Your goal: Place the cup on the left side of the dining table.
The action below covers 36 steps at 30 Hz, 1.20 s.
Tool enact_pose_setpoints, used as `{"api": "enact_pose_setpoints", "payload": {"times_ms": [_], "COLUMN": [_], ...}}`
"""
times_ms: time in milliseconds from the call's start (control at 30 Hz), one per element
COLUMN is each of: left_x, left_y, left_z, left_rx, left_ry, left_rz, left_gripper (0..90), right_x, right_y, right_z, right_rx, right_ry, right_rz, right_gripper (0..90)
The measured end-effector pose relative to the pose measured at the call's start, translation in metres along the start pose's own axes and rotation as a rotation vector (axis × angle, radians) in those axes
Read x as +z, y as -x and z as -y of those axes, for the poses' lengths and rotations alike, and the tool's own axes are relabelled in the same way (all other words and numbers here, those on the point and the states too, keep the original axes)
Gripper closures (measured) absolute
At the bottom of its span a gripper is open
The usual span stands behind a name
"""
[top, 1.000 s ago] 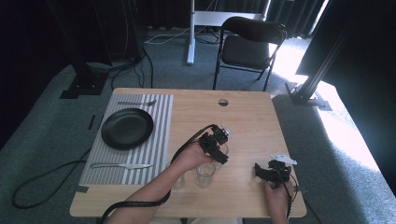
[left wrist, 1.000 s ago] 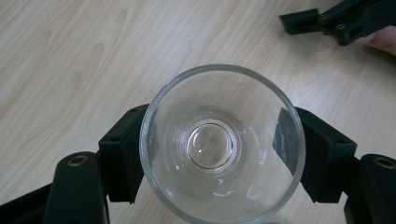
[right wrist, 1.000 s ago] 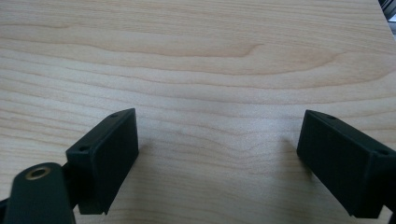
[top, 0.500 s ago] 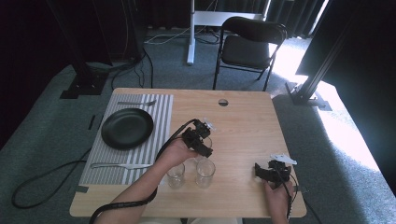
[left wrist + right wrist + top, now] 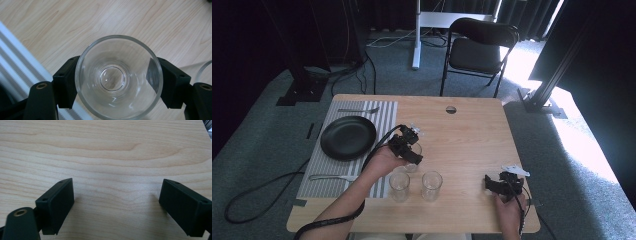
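Left gripper (image 5: pixel 408 148) clamped on clear drinking glass (image 5: pixel 118 77), carried upright over worktop (image 5: pixel 472 135) beside striped placemat (image 5: pixel 314 165). Keep level, lower gently. Right gripper (image 5: pixel 117 207) wide open, empty.

In the left gripper view, a second glass (image 5: pixel 206 71) at three o'clock is cut off by the edge. In the high view, the held glass (image 5: pixel 414 159) sits mostly hidden behind the left gripper (image 5: pixel 406 146); the fork (image 5: pixel 358 110) at eleven o'clock looks too small to make out.

2 black grippers (image 5: pixel 408 148) with blocky jaws, brass-coloured screws, trailing black cables.
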<state>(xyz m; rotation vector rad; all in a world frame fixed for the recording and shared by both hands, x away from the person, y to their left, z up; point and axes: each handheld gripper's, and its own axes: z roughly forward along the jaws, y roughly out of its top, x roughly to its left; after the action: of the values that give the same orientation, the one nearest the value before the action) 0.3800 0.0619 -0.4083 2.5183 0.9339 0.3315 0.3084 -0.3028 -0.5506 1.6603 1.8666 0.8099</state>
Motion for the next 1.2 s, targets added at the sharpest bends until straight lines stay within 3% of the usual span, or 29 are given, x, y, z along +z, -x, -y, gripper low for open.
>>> {"api": "enact_pose_setpoints", "payload": {"times_ms": [667,867,1100,1200], "left_x": [-0.017,-0.02,-0.018,-0.019], "left_y": [-0.044,-0.06,-0.067,-0.073], "left_z": [0.041,0.057,0.067,0.074], "left_rx": [-0.107,-0.16,-0.177,-0.202], "left_ry": [-0.002,-0.002,-0.016,-0.01], "left_rz": [-0.044,-0.058,-0.068,-0.078], "left_gripper": [28.9,28.8,28.8,28.8], "right_x": [0.0,0.0,0.0,0.0], "right_y": [0.0,0.0,0.0,0.0], "right_z": [0.0,0.0,0.0,0.0], "right_rx": [-0.001,-0.001,-0.003,-0.003], "right_ry": [-0.001,0.0,-0.001,-0.001], "right_rz": [0.0,0.0,0.0,0.0], "right_gripper": [12.0,12.0,12.0,12.0]}}
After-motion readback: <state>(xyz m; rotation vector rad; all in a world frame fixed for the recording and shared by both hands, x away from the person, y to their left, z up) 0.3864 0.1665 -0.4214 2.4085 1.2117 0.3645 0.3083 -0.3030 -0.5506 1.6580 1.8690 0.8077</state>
